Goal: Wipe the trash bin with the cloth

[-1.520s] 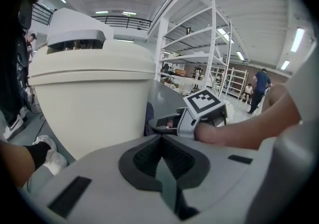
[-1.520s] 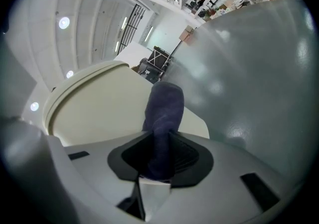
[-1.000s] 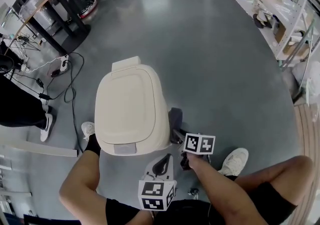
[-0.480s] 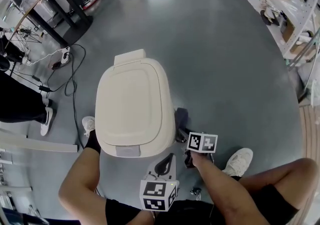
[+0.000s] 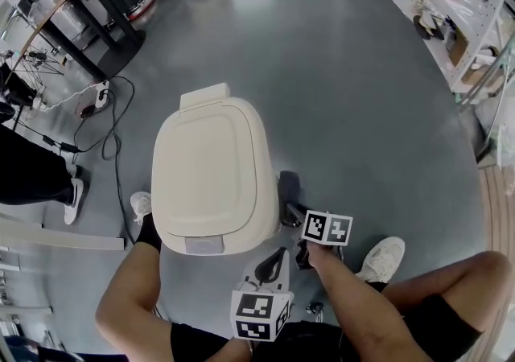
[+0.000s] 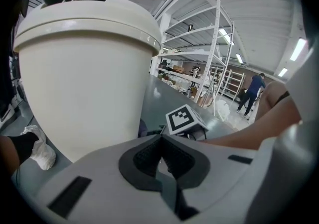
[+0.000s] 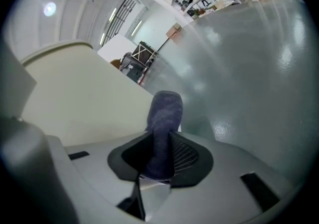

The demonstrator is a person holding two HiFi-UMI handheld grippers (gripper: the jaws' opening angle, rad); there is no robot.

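Grey polished concrete floor [image 5: 346, 95], glossy, runs across an open workshop.

Item 1: cream plastic trash bin with hinged lid [image 5: 211, 179]. It stands upright on the floor, lid down, directly ahead of the seated person's knees. In the left gripper view its rounded wall [image 6: 84, 78] fills the left half of the frame.

Item 2: dark blue-grey cloth [image 7: 163, 128], a rolled or folded strip. It stands up out of the right gripper and lies alongside the bin's side wall, low down. In the head view it shows at the bin's right edge [image 5: 287, 189]. Whether it actually touches the wall cannot be told.

Item 3: right gripper [image 7: 162, 156], jaws clamped on the cloth's lower end. In the head view it sits [image 5: 291, 211] just beside the bin's lower right corner, marker cube behind it.

Item 4: left gripper [image 6: 160, 148], jaws closed together with nothing between them. It is held near the bin's front face [image 5: 272, 260], pointing towards the bin and the right gripper.

Item 5: the person's bare legs, one either side of the bin, with white sneakers [image 5: 382, 260].

Item 6: black-legged tables [image 5: 88, 6] at upper left, with loose black cables [image 5: 113, 127] on the floor beside them.

Item 7: white metal shelving [image 5: 475, 6] at upper right, holding assorted goods.

Item 8: second person in dark trousers [image 5: 28, 171], at the left edge.
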